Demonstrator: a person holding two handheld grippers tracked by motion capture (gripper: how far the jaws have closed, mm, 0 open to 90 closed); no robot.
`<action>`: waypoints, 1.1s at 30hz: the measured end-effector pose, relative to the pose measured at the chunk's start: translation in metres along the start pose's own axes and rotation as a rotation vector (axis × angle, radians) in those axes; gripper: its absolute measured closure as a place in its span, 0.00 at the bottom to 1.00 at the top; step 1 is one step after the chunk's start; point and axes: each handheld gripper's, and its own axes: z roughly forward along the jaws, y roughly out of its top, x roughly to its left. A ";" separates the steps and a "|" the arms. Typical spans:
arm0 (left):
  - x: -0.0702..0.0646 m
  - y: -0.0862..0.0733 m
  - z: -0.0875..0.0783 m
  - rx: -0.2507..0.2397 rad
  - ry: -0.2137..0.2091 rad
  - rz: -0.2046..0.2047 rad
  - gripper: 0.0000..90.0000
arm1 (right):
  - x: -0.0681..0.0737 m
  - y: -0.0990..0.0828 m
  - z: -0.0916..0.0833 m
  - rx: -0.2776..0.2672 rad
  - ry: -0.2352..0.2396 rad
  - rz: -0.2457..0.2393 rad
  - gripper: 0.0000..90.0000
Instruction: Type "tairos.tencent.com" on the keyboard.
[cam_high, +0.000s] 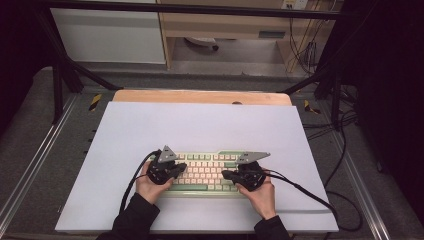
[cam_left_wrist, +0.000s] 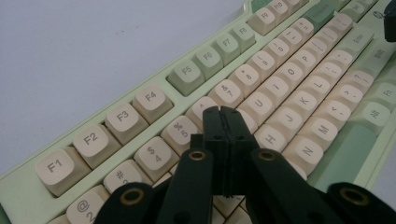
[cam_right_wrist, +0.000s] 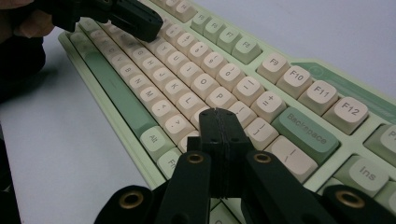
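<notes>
Grippers (cam_high: 202, 172) (two) over one keyboard (cam_high: 207, 176)

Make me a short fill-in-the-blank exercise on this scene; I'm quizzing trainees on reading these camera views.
1. Both grippers hang over a green and cream ____.
2. The jaws of the left gripper are ____.
3. In the right gripper view, the long green key beside the right gripper reads ____.
4. The keyboard lies on a ____ sheet.

Missing words: keyboard; shut; Backspace; white
</notes>
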 end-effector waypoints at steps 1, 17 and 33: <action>0.000 0.000 0.000 0.001 0.000 0.001 0.99 | 0.000 0.000 0.000 0.000 0.000 0.000 1.00; -0.002 0.000 -0.003 -0.002 -0.004 0.015 0.99 | 0.000 0.000 0.000 0.001 0.001 -0.001 1.00; 0.000 -0.004 -0.024 -0.027 -0.013 0.010 0.99 | 0.000 0.000 0.000 0.000 0.005 -0.008 1.00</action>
